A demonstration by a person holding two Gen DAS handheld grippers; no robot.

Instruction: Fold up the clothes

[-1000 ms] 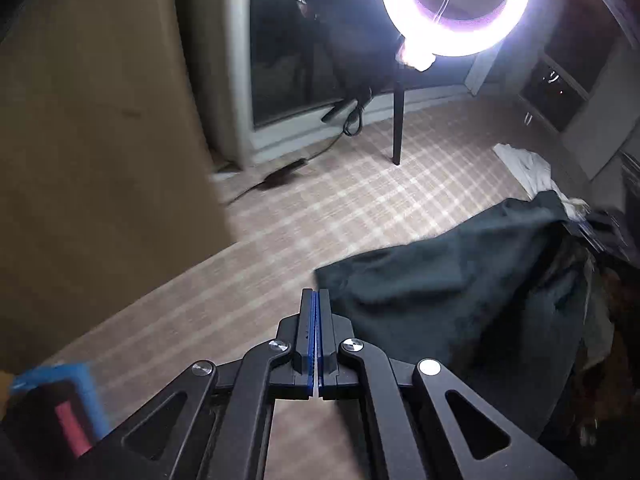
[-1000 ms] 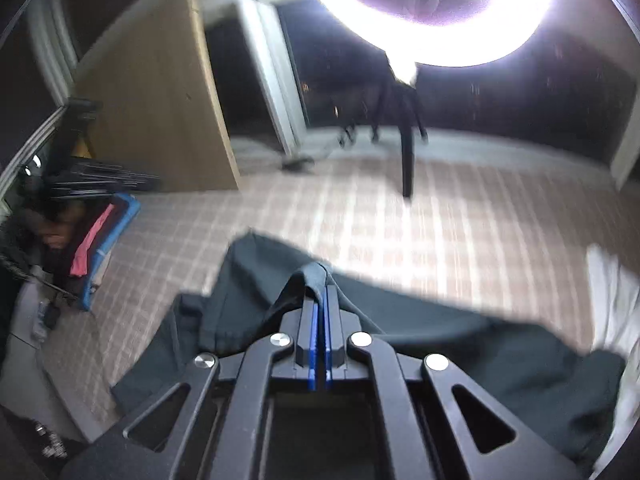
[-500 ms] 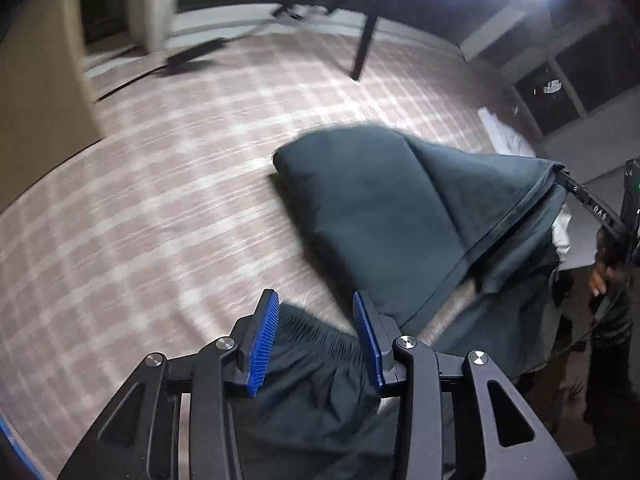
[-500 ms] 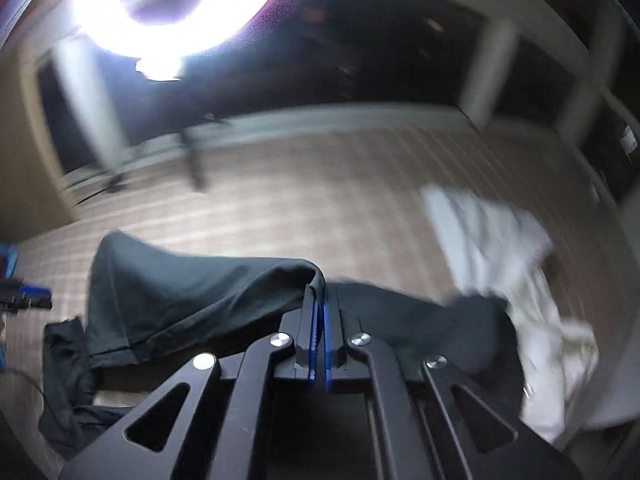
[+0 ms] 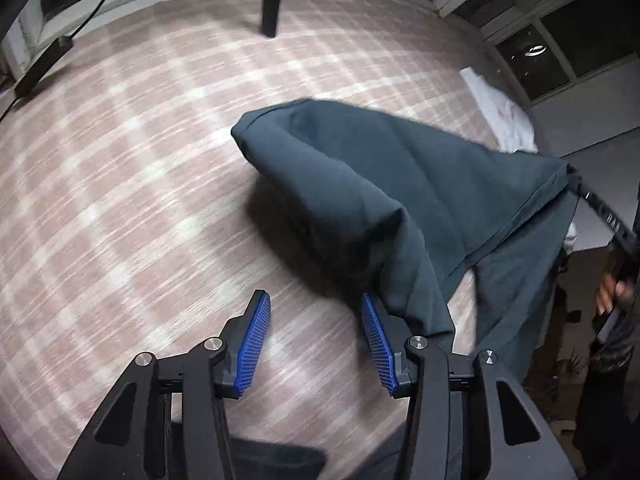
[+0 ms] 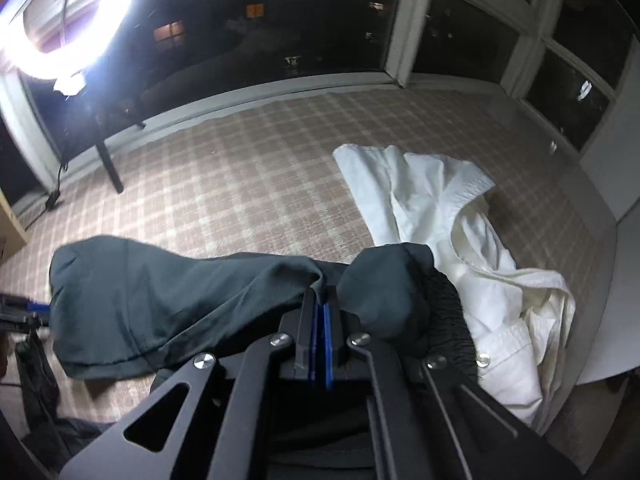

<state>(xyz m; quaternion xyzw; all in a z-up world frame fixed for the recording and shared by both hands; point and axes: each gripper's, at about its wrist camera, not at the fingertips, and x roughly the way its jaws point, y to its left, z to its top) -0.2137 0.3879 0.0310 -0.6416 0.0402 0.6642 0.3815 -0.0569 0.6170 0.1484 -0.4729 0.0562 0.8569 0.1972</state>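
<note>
One dark garment (image 5: 360,184), edge pinched in right gripper (image 6: 320,300), left gripper (image 5: 316,320) opening, empty.

A plaid cloth (image 5: 120,184) in pink and white checks covers the counter and fills the ground ahead of both claws. Far ahead of the left claw a black stand leg (image 5: 271,0) comes down onto the plaid, and to the upper left a black cable (image 5: 86,20) runs to a dark block at the counter's rim. Ahead and up to the left of the right claw glows a ring light (image 6: 68,28), very bright, with its dark stand below it. Beyond the counter's far edge stand dark windows (image 6: 280,28) in white frames (image 6: 408,28), with small lit panes showing outside. A wooden panel (image 6: 10,224) shows at the left border.
</note>
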